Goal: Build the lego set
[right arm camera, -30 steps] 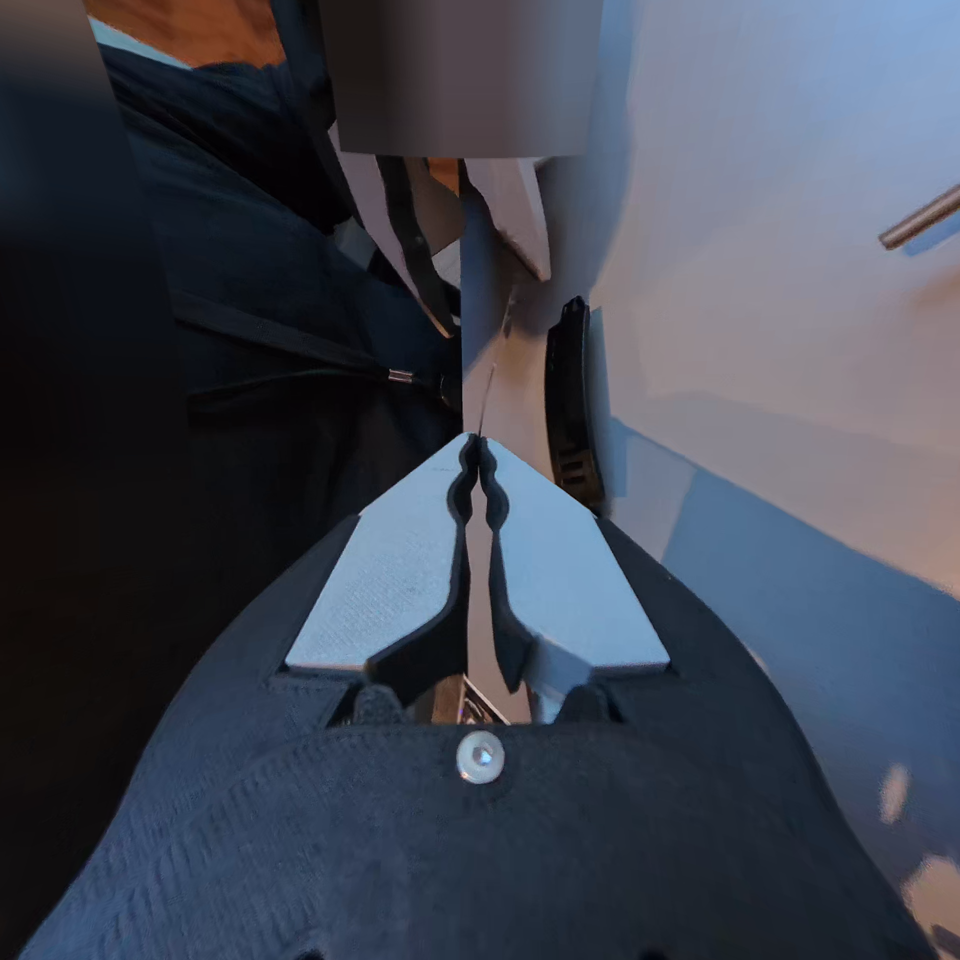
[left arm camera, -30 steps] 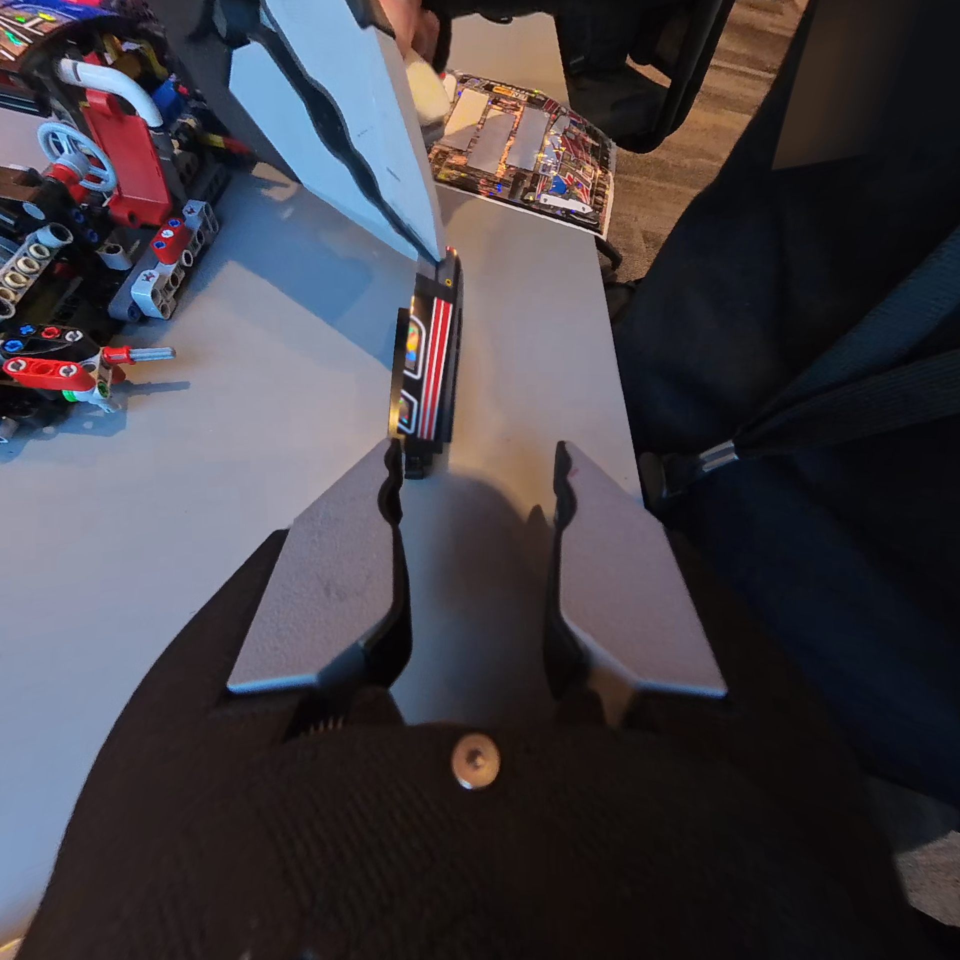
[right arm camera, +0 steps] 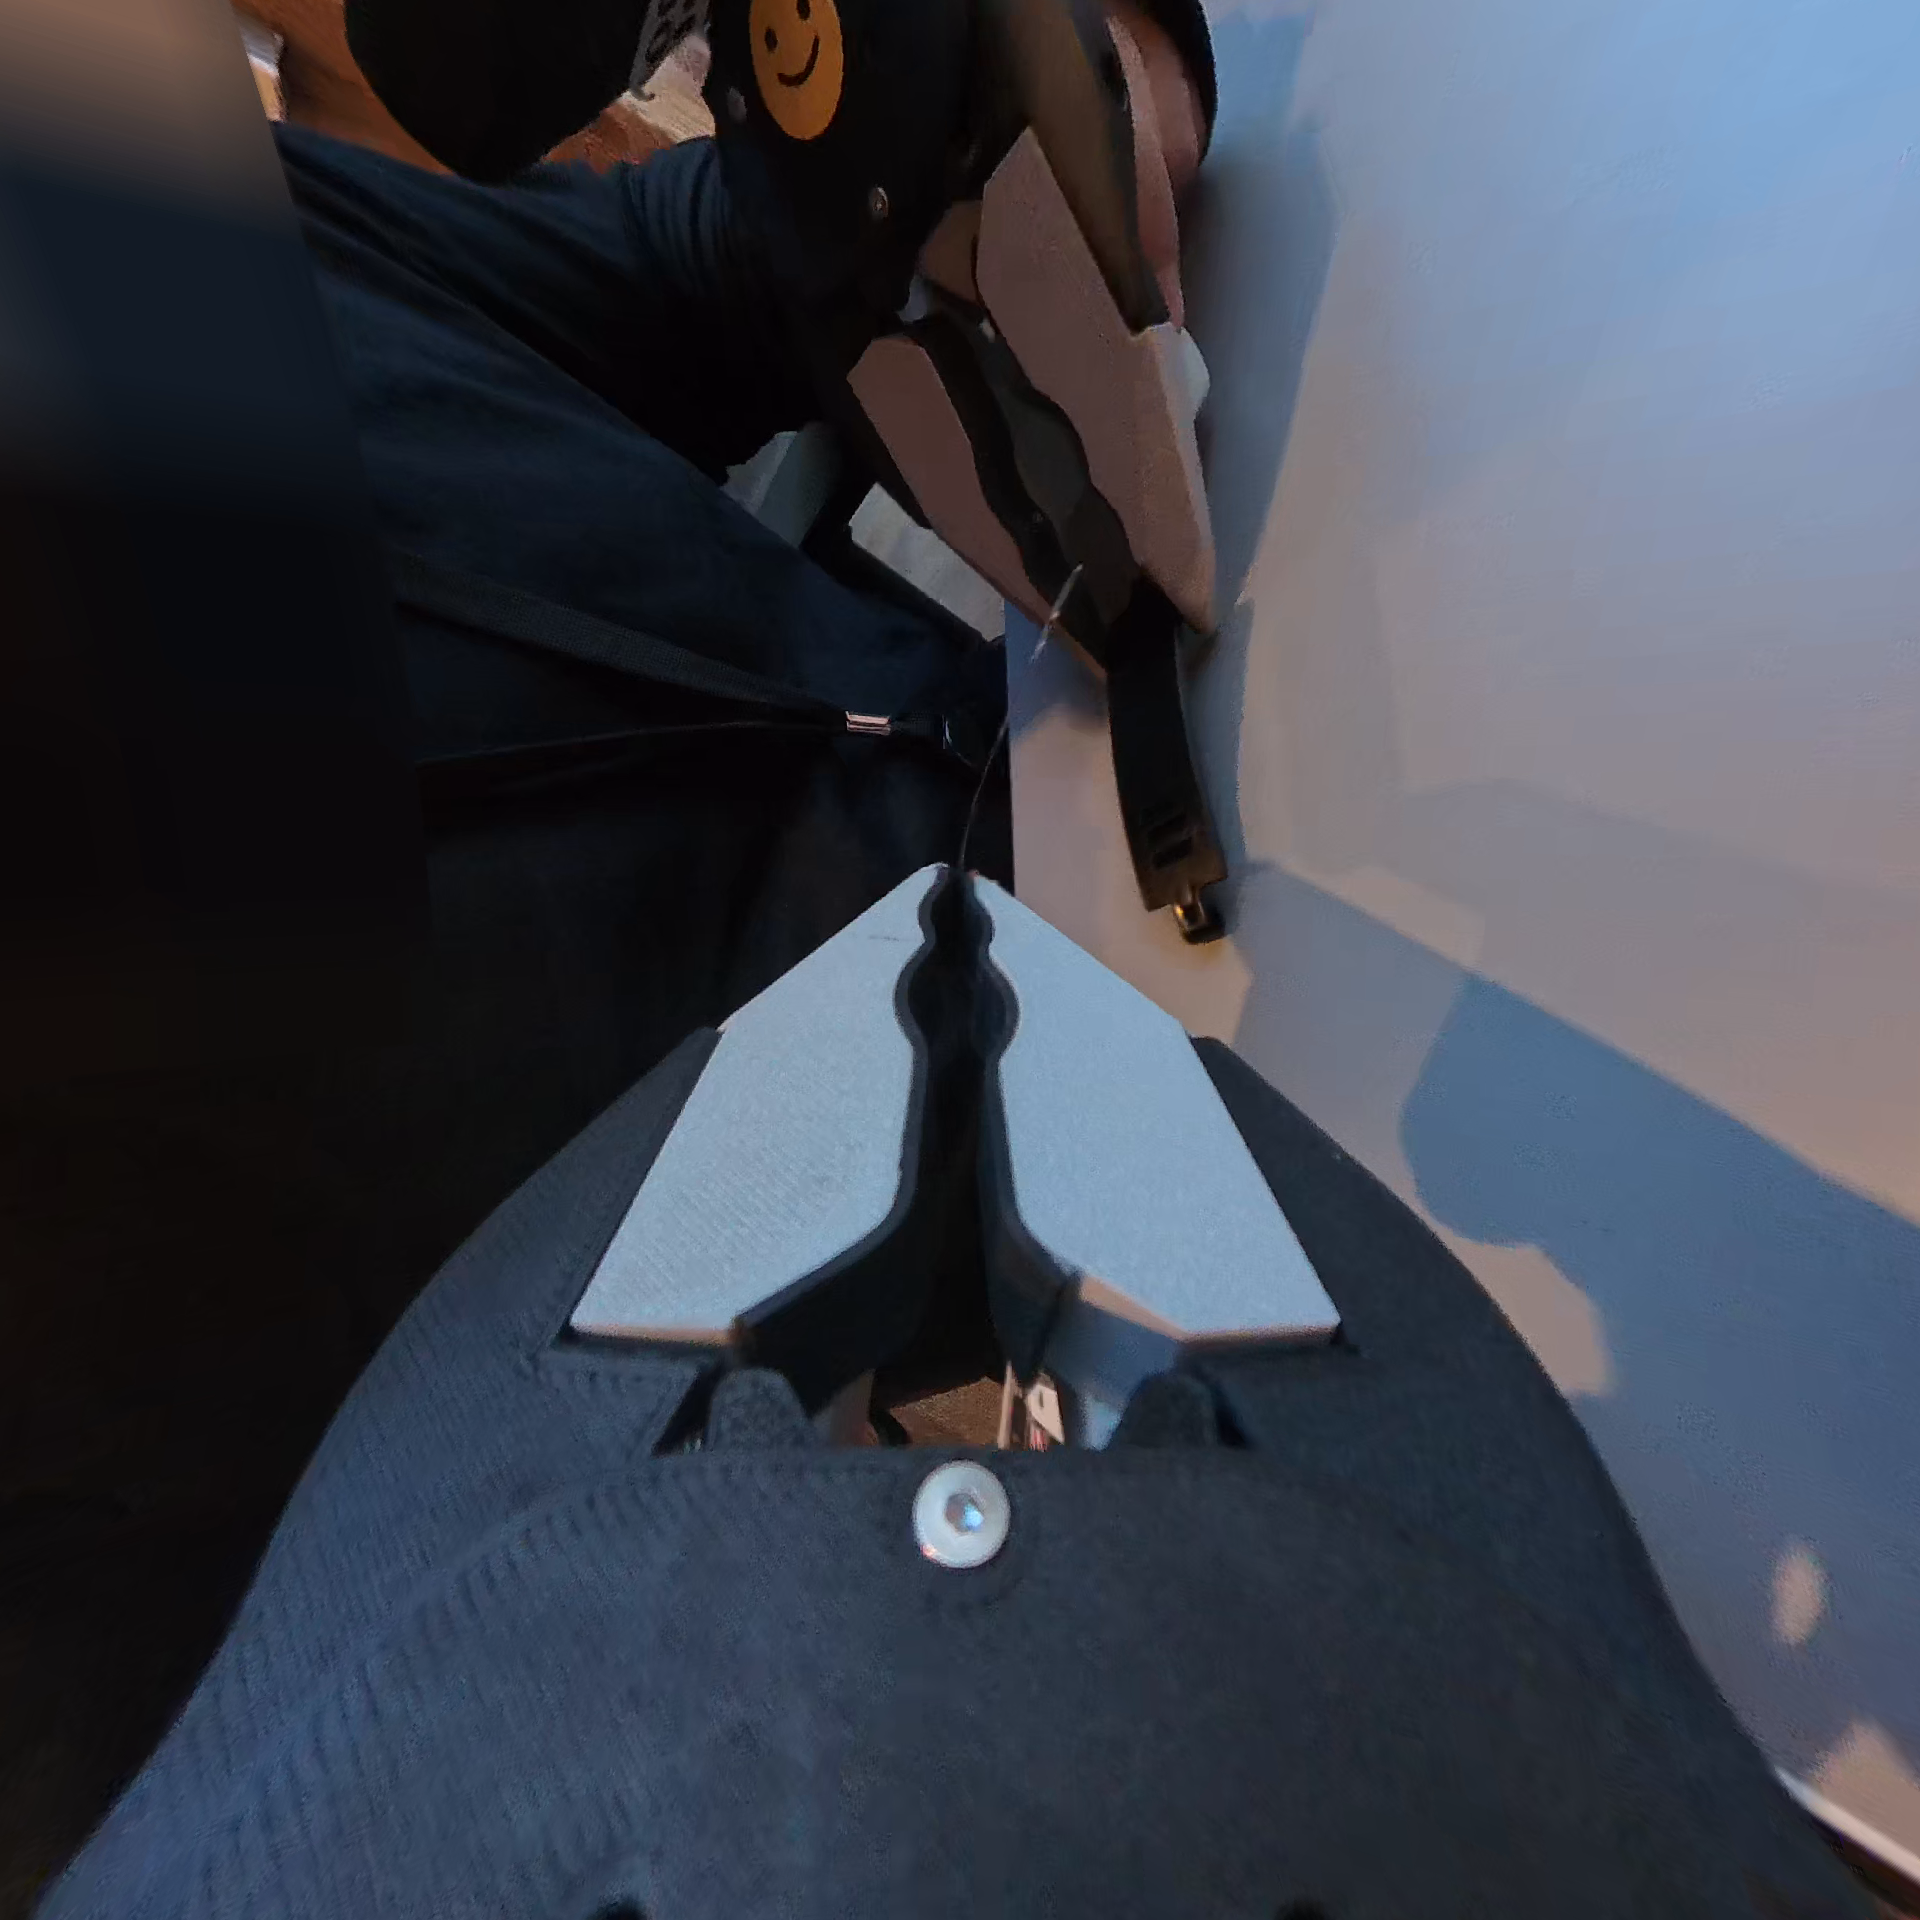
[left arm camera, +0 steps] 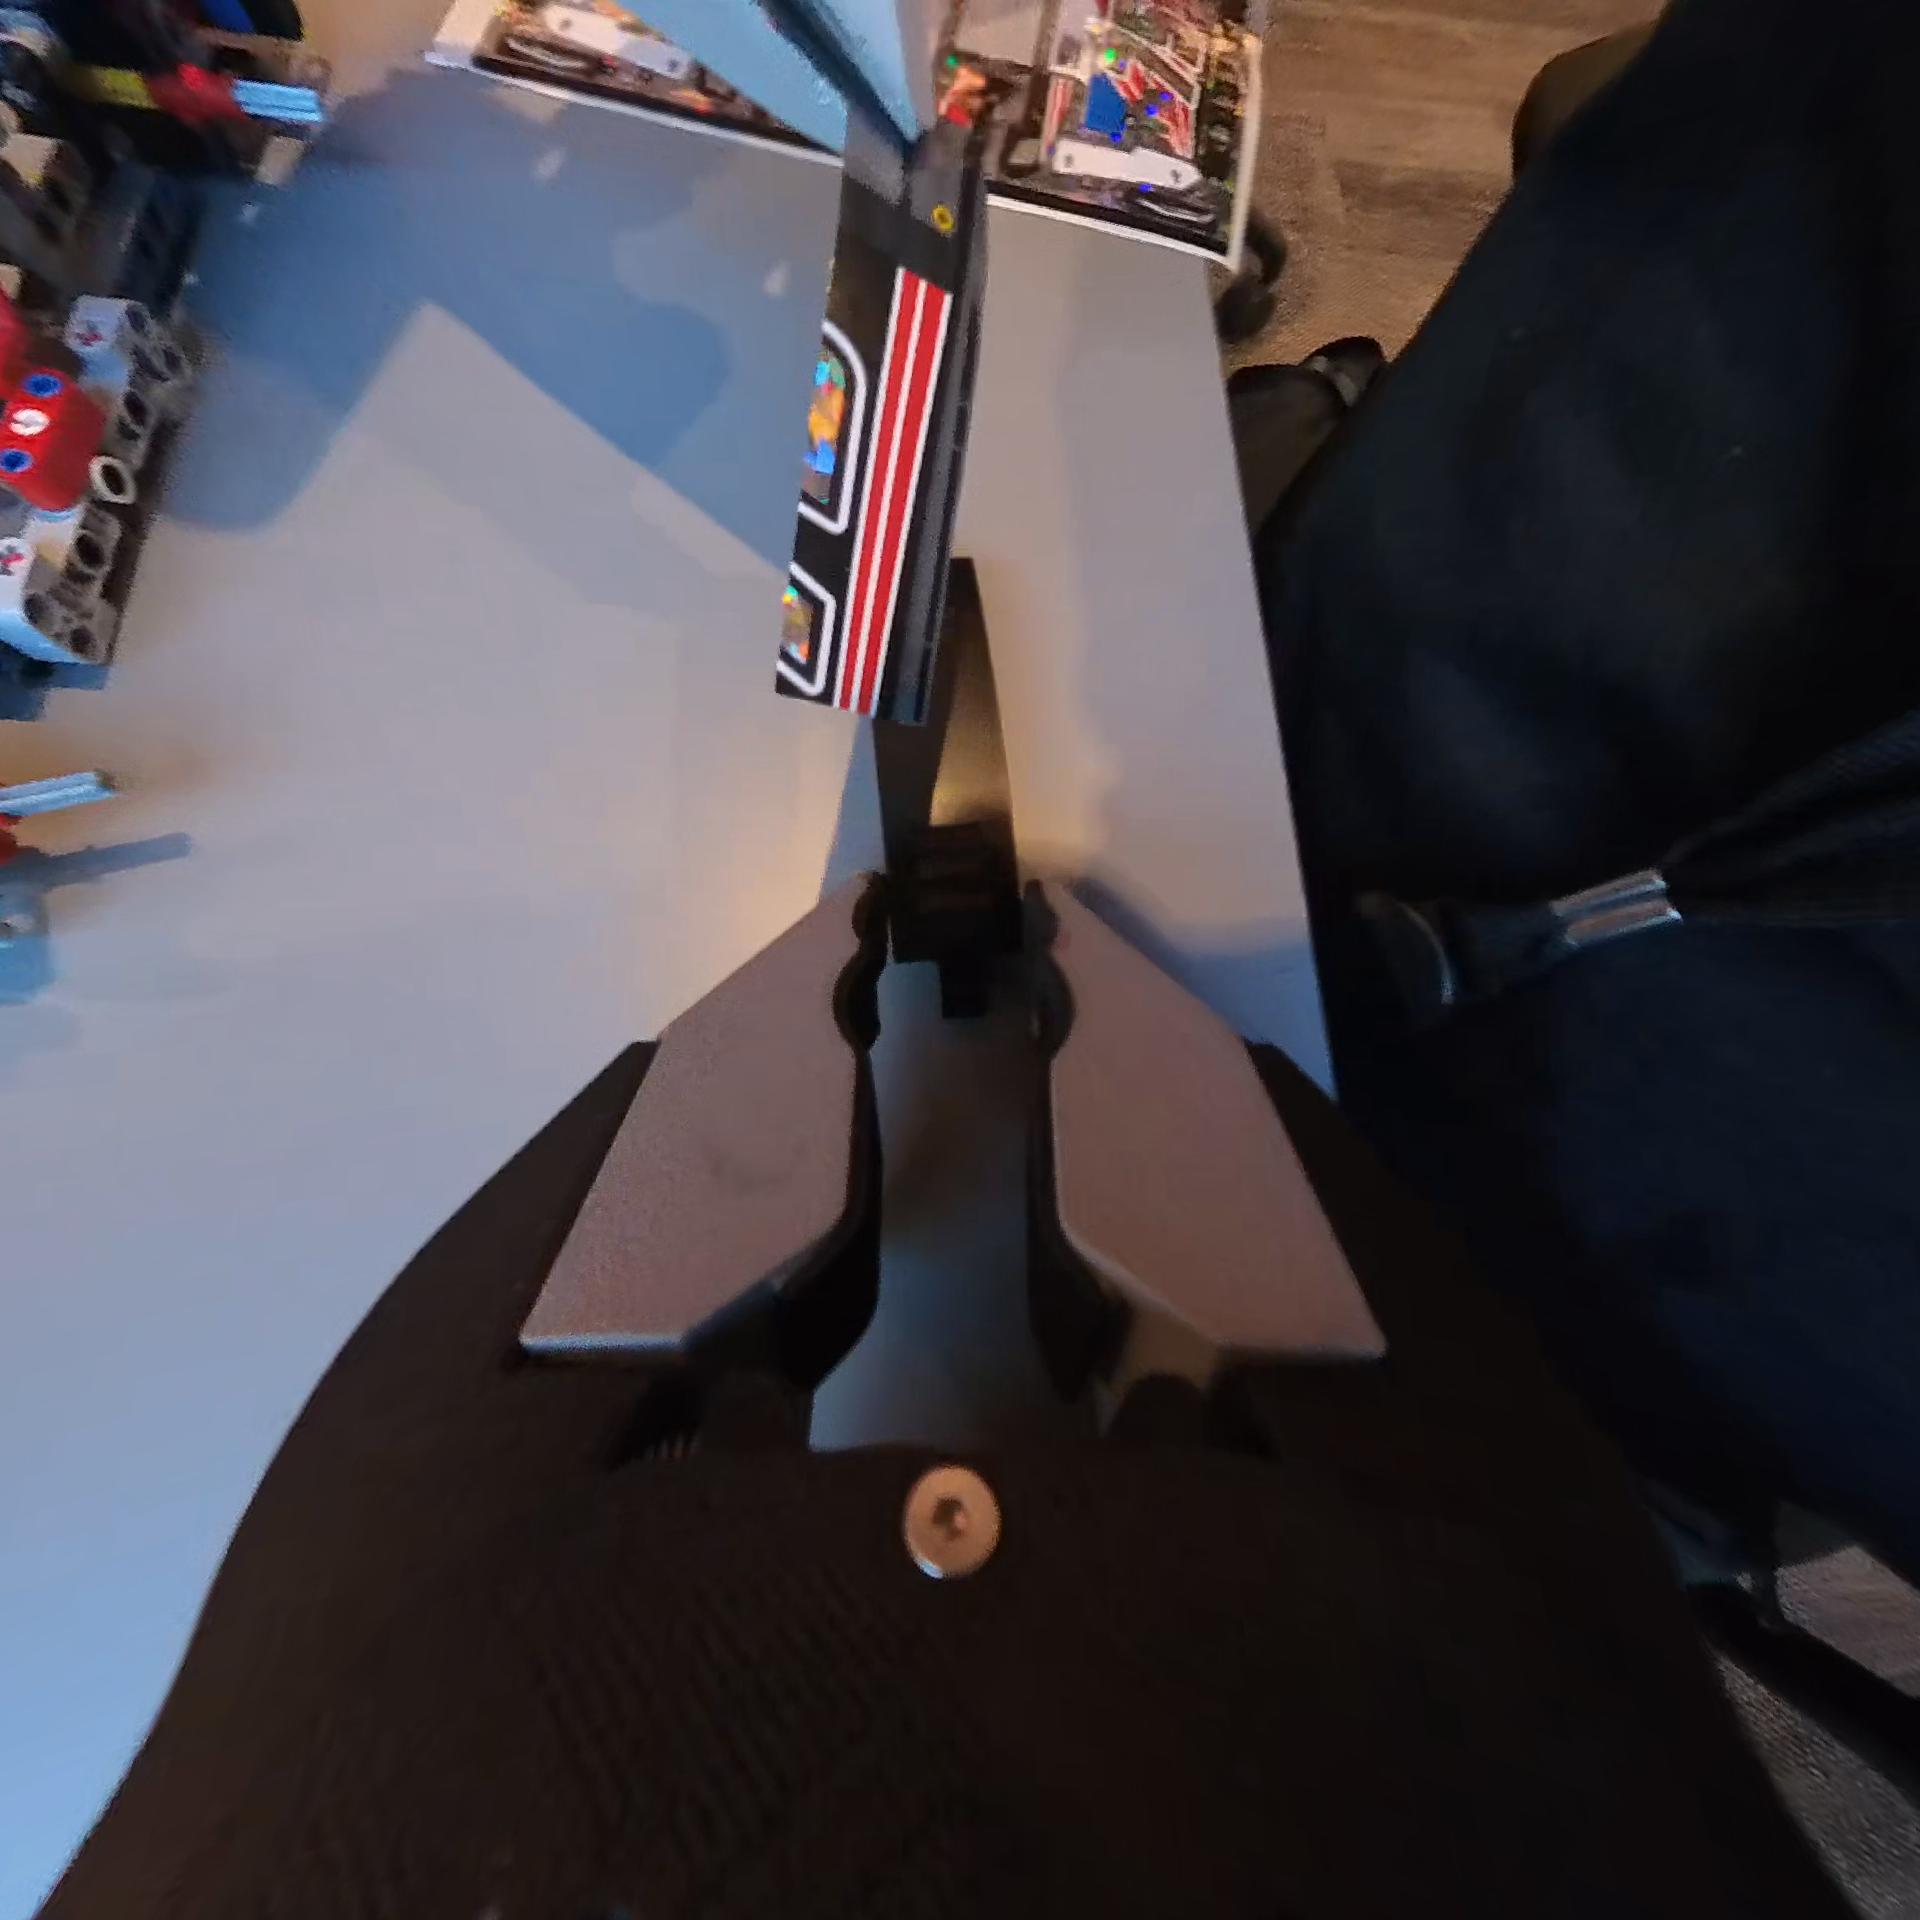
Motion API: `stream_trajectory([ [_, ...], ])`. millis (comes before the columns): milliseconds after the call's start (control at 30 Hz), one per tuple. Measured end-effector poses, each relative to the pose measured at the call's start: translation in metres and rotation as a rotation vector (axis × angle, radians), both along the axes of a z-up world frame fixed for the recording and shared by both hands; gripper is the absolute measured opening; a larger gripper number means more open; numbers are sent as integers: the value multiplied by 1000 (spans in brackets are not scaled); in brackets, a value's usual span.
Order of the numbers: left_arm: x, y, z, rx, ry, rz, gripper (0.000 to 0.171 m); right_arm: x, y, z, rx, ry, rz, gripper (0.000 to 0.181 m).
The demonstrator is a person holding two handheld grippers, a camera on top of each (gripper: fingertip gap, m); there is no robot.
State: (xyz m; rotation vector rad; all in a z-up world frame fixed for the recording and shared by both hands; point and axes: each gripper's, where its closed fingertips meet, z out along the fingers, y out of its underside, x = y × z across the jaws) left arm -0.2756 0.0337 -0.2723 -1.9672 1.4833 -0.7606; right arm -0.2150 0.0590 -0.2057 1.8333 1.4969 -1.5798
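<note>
Bare table (left arm camera: 436, 935); bricks (left arm camera: 62, 499) leftward

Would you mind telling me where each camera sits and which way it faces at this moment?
Left wrist view: behind the left gripper, facing along the grey table; fingers grip the black striped panel; dark clothing to the right.
Right wrist view: behind the shut right gripper, facing the table edge and the person's dark clothing.
Shared: the panel, the left gripper and the table.
</note>
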Motion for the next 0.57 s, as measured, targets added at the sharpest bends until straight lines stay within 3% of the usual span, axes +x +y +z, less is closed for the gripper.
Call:
stream_trajectory([
  [233,-3,-8,10,2,-44,24,49,-8,-17,-9,-36,-12,40,0],
  [567,-19,-15,20,11,-116,120,47,-20,-19,-17,-53,-69,97,0],
])
